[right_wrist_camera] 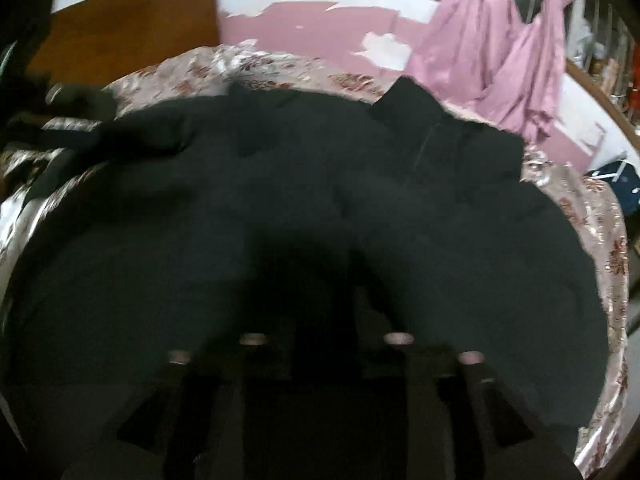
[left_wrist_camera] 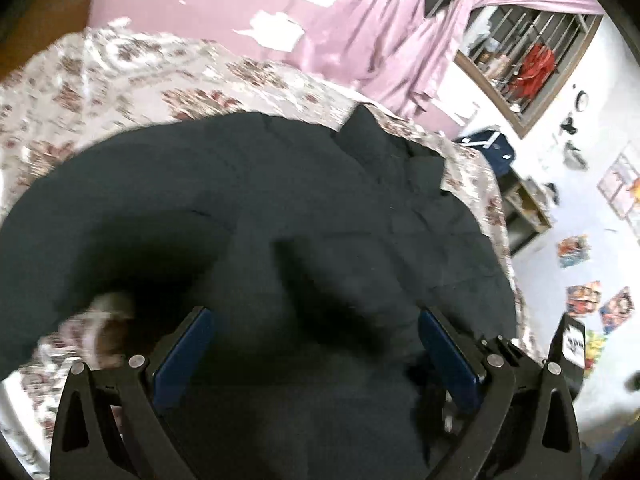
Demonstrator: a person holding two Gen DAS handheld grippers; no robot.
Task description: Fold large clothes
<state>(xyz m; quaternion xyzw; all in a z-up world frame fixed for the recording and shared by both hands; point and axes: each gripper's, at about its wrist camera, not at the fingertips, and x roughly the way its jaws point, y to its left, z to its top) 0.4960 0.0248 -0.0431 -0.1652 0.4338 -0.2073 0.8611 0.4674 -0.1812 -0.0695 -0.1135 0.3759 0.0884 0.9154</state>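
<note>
**One dark garment on the bed, seen by two claws**

One large black fabric garment [left_wrist_camera: 280,208] lay spread over the bed's floral-patterned satin cover [left_wrist_camera: 120,80], its collar end at the far right. The left wrist view showed the left claw [left_wrist_camera: 316,320] standing wide, two blue pads [left_wrist_camera: 188,352] apart above the cloth with nothing between them, and several colourful posters [left_wrist_camera: 584,296] on the right wall. Only the right wrist view showed the brown wooden headboard [right_wrist_camera: 128,24]. There the right claw [right_wrist_camera: 324,320] was blurred and dark against the garment; I could not tell its state. One lilac curtain [right_wrist_camera: 500,60] hung far right.
</note>
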